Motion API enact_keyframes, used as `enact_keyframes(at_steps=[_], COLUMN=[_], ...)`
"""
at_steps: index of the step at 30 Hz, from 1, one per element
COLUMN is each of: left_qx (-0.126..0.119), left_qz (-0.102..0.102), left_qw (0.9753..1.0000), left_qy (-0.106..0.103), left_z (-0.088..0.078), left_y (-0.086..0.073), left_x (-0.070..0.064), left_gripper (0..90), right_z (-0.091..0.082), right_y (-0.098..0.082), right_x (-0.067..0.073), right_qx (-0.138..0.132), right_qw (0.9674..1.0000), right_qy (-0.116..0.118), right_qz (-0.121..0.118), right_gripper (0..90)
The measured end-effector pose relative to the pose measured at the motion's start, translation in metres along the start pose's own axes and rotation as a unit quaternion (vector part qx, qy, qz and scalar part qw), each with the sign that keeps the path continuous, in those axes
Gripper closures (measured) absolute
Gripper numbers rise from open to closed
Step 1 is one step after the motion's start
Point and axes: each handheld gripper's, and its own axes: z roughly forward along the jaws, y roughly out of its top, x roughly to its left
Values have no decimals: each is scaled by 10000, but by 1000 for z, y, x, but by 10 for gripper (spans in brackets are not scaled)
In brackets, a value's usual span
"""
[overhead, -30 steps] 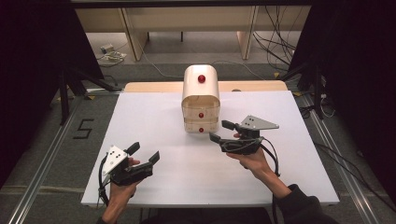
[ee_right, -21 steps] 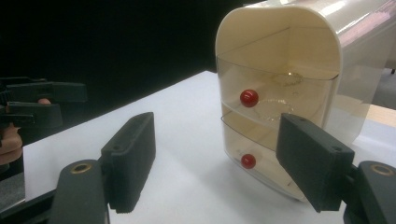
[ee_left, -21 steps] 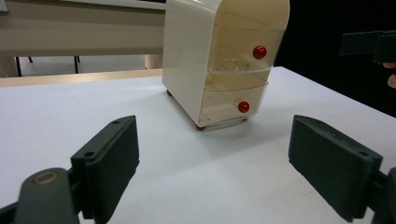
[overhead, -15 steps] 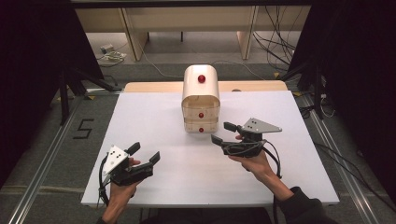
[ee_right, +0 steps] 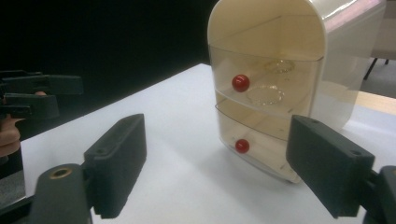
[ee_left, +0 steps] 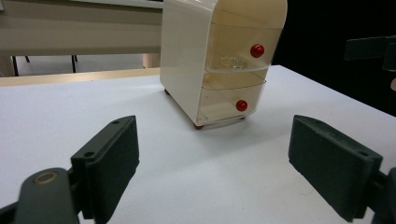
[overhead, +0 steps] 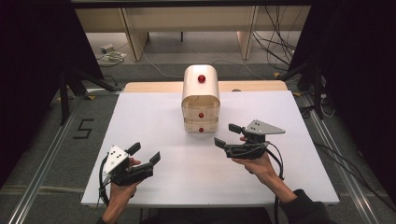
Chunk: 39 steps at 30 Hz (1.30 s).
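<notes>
The drawer cabinet (overhead: 201, 100) stands upright near the far middle of the white table (overhead: 149, 121), its two clear drawers shut, each with a red knob (overhead: 201, 130) facing me. A clear ring-like thing (ee_right: 266, 95) lies inside the upper drawer. My right gripper (overhead: 228, 135) hovers just beside the cabinet's lower front corner, apart from it; its jaws have just been opening and stand wide with nothing between them. My left gripper (overhead: 145, 153) sits well apart at the near left, jaws spread wide and empty.
</notes>
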Motion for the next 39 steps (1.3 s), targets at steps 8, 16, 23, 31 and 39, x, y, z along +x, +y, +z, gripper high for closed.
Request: enact_keyframes(at_steps=[8,16,23,31,39], left_qx=[7,38,71,100,125], left_qz=[-9,-17,10,10,12], left_qw=[10000,10000,10000,9999,9999], left_qy=[-10,-32,-54,-71,-83], left_z=[0,1,1,2,3], left_y=[0,0,-1,-1,-1], left_x=[0,-1,-1,-1,-2], left_gripper=[156,156,156,155,155], right_z=[-7,-16,-23,-29,-36], right_y=[-5,-10,-16,-23,-27], right_x=[-5,-7,-8,-10,-13], right_qx=[70,95,98,108,48], right_qw=[10000,9999,9999,9999,9999], right_qy=[-35,-82,-111,-133,-163], right_qz=[34,-21,-39,-7,20], right_gripper=[176,178,181,184,184])
